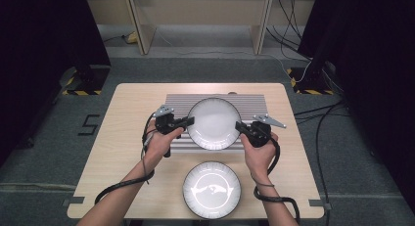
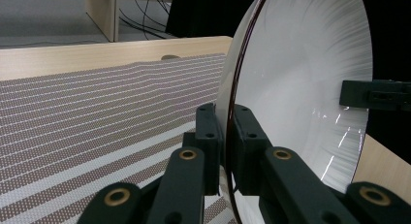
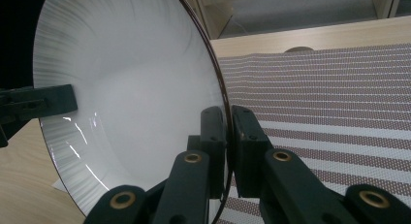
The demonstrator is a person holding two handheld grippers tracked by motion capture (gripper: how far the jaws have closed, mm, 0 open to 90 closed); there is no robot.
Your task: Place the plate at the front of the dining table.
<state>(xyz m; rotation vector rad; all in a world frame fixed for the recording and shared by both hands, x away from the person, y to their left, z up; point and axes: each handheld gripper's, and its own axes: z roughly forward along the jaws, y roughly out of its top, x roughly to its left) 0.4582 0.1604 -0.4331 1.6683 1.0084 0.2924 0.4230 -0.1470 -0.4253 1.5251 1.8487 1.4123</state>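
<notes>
Left gripper (image 2: 224, 151) jaws pinch the white bowl's (image 2: 300, 88) rim; right gripper (image 3: 227, 151) clamps the opposite edge (bowl spans between them, above striped mat (image 1: 178, 104)).

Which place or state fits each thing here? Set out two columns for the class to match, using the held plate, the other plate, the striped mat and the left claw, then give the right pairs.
Things:
1. held plate
2. other plate
3. striped mat
4. left claw

Places or states:
A. flat on the table's near edge
B. under the raised plate
C. shut on a plate's left rim
D. gripped at both sides

Pairs: 1-D, 2-A, 3-B, 4-C
</notes>
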